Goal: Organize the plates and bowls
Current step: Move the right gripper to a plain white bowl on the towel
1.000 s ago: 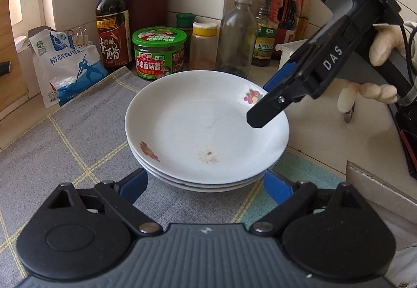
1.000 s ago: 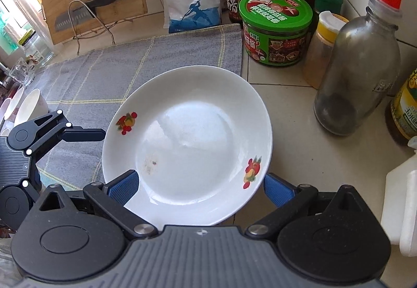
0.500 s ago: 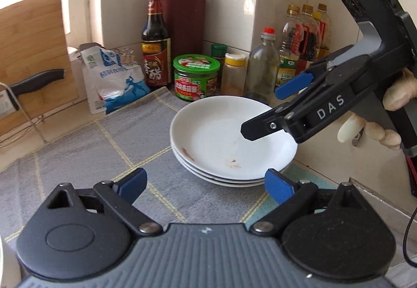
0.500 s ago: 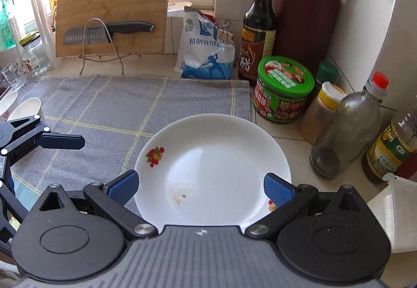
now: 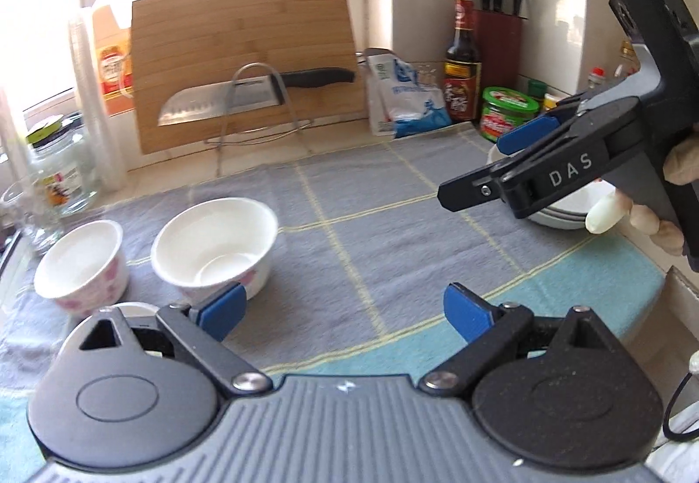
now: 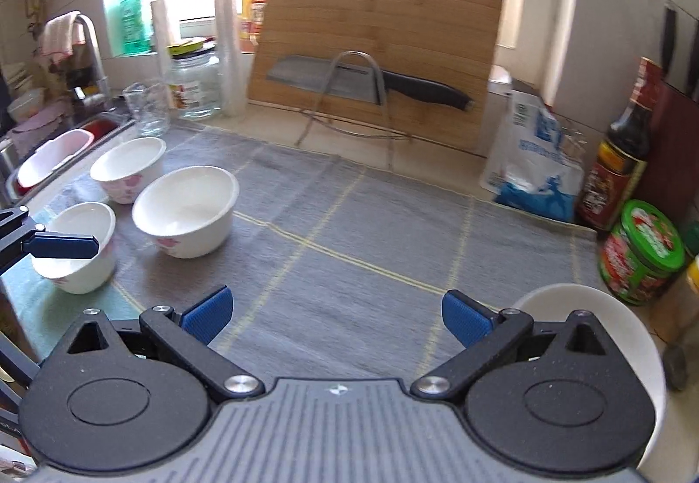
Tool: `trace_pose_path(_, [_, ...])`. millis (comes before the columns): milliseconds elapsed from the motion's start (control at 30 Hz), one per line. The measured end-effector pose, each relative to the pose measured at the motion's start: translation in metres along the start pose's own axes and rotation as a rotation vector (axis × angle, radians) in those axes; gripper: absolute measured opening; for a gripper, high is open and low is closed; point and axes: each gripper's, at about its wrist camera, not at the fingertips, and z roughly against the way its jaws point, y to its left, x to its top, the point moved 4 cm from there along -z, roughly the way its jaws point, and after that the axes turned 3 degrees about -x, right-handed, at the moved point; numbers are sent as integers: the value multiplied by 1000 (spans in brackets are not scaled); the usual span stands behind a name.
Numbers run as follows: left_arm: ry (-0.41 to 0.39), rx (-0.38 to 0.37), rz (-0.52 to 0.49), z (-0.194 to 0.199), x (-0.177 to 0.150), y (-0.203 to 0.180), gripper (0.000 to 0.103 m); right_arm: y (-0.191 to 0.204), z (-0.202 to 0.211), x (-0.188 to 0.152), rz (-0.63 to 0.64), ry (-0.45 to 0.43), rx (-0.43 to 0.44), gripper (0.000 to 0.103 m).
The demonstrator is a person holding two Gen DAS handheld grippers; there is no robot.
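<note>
Bowls: 3 round white ceramic bowls with pink flower prints on their outer walls stand upright, mouths up, on the left part of the grey checked cloth mat (image 6: 349, 229). Being round, they have no long axis.
Large bowl: the large white bowl (image 6: 185, 210) is the widest of the 3 and stands nearest the mat's middle; its inside is plain glossy white.
Far bowl: the far small white bowl (image 6: 127, 167) stands just behind the large one, toward the sink (image 6: 26, 160).
Near bowl: the near small white bowl (image 6: 78, 251) stands just left of the large one, partly behind a blue pad of the left gripper.
Plates: a stack of round white shallow plates (image 5: 563, 212) lies flat at the mat's right end, near the green-lidded jar (image 5: 509, 112). In the left wrist view the right gripper hides most of it; in the right wrist view only a white rim shows.
Left gripper: the left gripper (image 5: 343, 312) hangs over the mat, its jaws spread wide and opening, with nothing between the blue pads; the large bowl is just beyond its left pad.
Right gripper: the right gripper (image 6: 336, 315) has jaws spread wide over bare mat, holding nothing.
Background: a bamboo cutting board (image 6: 380, 46) leans upright behind a kitchen knife (image 6: 367, 79) resting level on a wire rack.
</note>
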Motion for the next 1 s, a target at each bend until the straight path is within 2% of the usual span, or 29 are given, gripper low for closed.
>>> trace_pose_path(167, [-13,142,25,33,-22,40,97,62,-21,15,67,-8,125,103])
trace_pose_path(400, [23,225,71,46,-56,87,97,125,-37,25,123,1,274,103])
trace_pose_path(533, [52,231,67,39,-73,103,97,149,-45,26,150,33,333,103])
trace_pose_path(667, [46,202,65,31,-78,115,97,168,-57,26,152,69,416,103])
trace_pose_path(800, [42,173,47,23,-80,120,97,181,-68,25,167,99,457,103])
trace_pose_path(1000, [31,128,20,17,-80,120,95,191,-86,22,166,142,483,96])
